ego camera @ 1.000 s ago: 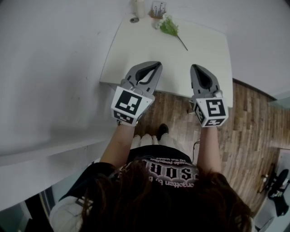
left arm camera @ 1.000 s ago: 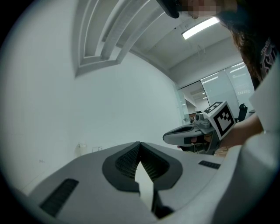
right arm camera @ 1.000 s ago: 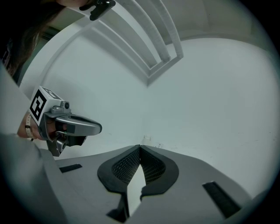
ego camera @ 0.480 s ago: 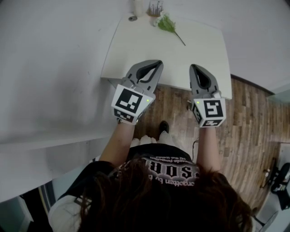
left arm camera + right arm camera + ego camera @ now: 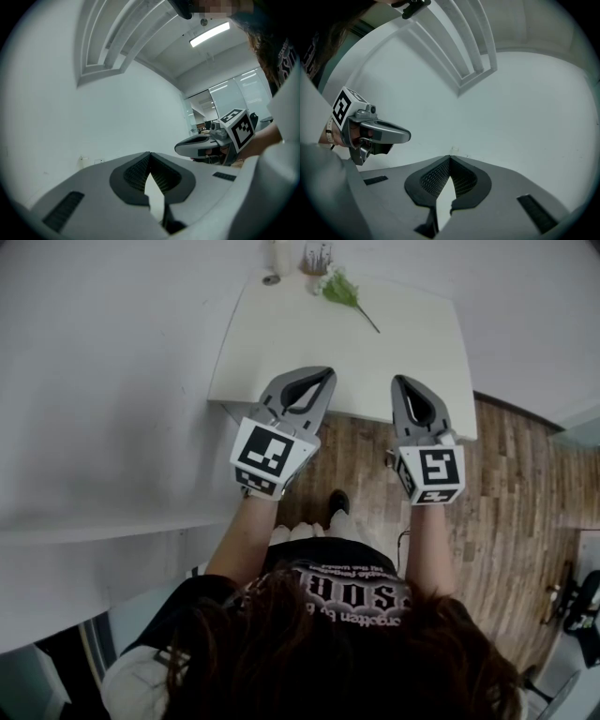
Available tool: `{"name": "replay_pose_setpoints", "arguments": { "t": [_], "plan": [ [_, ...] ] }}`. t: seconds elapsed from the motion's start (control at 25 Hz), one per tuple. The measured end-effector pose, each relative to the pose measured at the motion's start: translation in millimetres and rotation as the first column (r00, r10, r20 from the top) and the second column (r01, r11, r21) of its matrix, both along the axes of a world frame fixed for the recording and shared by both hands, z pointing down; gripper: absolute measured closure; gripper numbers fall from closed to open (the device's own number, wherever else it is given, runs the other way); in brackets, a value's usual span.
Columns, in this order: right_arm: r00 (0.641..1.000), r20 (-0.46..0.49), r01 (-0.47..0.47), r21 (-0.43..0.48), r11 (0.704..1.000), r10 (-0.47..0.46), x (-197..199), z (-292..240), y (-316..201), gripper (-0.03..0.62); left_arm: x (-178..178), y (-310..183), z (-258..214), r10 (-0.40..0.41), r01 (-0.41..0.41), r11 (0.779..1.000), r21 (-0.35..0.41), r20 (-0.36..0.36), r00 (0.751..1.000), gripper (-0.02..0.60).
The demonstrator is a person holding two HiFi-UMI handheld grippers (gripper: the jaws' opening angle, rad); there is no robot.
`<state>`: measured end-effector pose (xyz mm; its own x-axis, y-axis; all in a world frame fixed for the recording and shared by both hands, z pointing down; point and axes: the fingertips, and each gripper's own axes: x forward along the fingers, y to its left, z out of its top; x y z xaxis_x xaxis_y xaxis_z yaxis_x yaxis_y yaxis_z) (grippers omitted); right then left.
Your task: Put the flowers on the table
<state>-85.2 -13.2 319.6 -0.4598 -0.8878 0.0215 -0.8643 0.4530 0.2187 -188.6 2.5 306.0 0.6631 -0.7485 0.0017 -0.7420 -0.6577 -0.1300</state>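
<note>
One counter (image 5: 281,343), one flower sprig (image 5: 341,289) on it. At its far edge three small items: one white cylinder (image 5: 280,257), one holder (image 5: 319,256), one round disc (image 5: 271,279). One person (image 5: 347,652); two grippers, left gripper (image 5: 322,374) and right gripper (image 5: 401,382), each with one marker cube (image 5: 272,454).

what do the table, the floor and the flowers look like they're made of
Table: smooth, matte white top with no grain, probably laminate or painted board.
Floor: brown planks with seams and grain, wood or wood-look laminate.
Flowers: green leaves and pale blooms on a thin stem; too small to tell real from artificial.
</note>
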Motion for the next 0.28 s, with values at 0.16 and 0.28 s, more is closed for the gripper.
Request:
{"name": "replay_pose_setpoints", "arguments": {
  "t": [0.16, 0.28],
  "plan": [
    [1.0, 0.003, -0.004, 0.0, 1.0, 0.004, 2.2, 0.0, 2.5, 0.563, -1.0, 3.0, 0.0, -0.003, 0.003, 1.0, 0.0, -0.002, 1.0, 0.581],
    [1.0, -0.002, -0.009, -0.001, 1.0, 0.009, 3.3, 2.5, 3.8, 0.563, -1.1, 4.9, 0.7, -0.003, 0.003, 1.0, -0.002, -0.005, 1.0, 0.581]
  ]
}}
